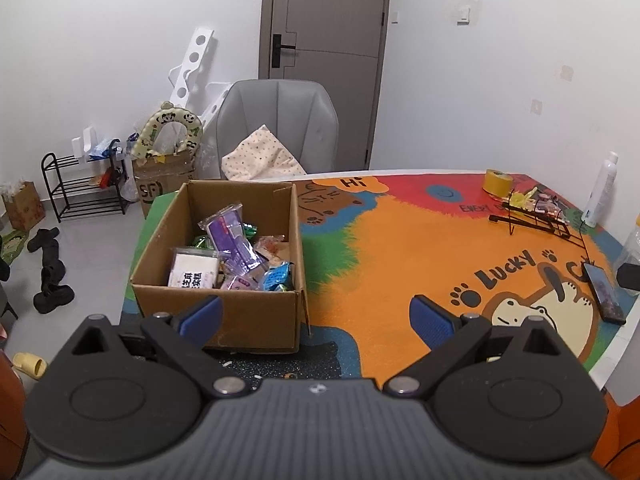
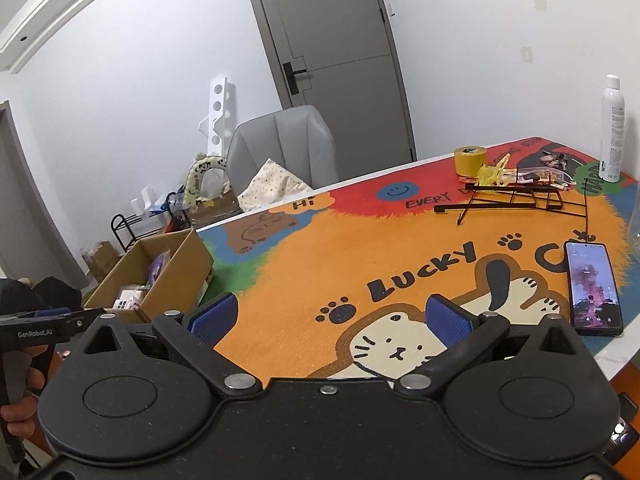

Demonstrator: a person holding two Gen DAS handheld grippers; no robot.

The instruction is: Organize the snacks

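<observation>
An open cardboard box [image 1: 256, 322] stands on the left end of the table and holds several snack packets, with a purple packet [image 1: 234, 238] on top and a white packet [image 1: 194, 272] at its front left. The box also shows in the right wrist view [image 2: 176, 276]. More snack packets [image 1: 538, 200] lie at the far right by a black wire rack [image 1: 532, 222], also in the right wrist view [image 2: 504, 174]. My left gripper [image 1: 316, 318] is open and empty, just in front of the box. My right gripper [image 2: 330, 316] is open and empty above the cat picture.
A colourful mat [image 1: 404, 248] covers the table. A yellow tape roll [image 2: 470, 160], a white bottle [image 2: 612, 130] and a phone [image 2: 592, 288] sit on the right side. A grey chair [image 1: 278, 120] stands behind the table. The left gripper's body [image 2: 36, 326] shows at the right wrist view's left edge.
</observation>
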